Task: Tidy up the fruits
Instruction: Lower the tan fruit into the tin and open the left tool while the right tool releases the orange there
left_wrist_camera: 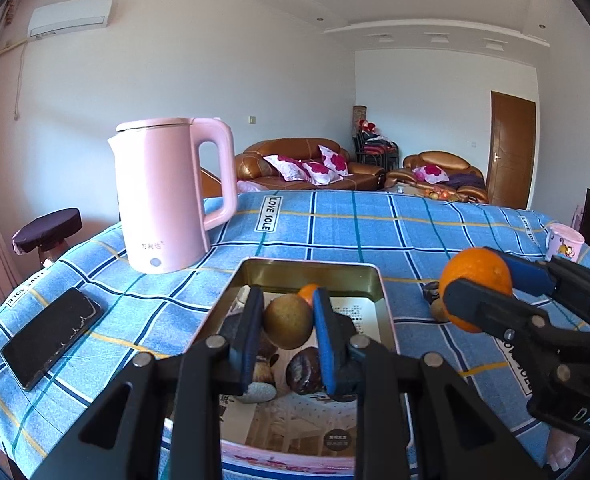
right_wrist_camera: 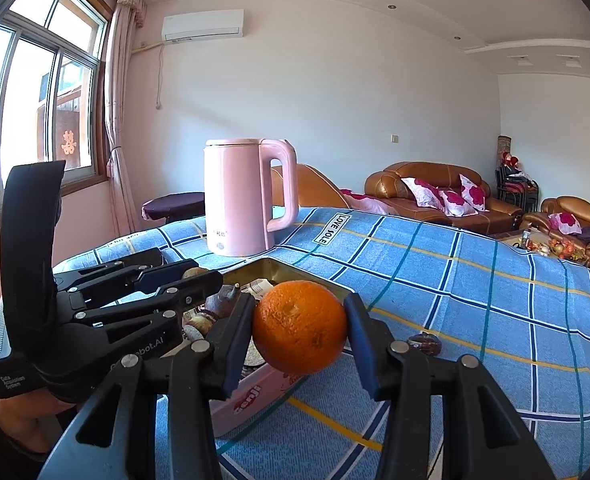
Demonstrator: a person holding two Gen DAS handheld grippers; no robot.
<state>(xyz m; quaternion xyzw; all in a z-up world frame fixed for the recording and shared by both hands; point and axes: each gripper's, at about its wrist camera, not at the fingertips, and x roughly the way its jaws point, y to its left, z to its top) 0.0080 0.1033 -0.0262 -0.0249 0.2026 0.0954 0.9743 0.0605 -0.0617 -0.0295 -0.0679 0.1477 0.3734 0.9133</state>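
White walls, sunlit window with pink curtain, brown leather sofas, wooden door

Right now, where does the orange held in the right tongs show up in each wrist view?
Left wrist view: the orange sits at the right edge, clamped in the right tongs, above the cloth just right of the tin.
Right wrist view: the orange is at lower centre between the pads, over the tin's near corner.
Shared landmark: the pink kettle beyond the tin.
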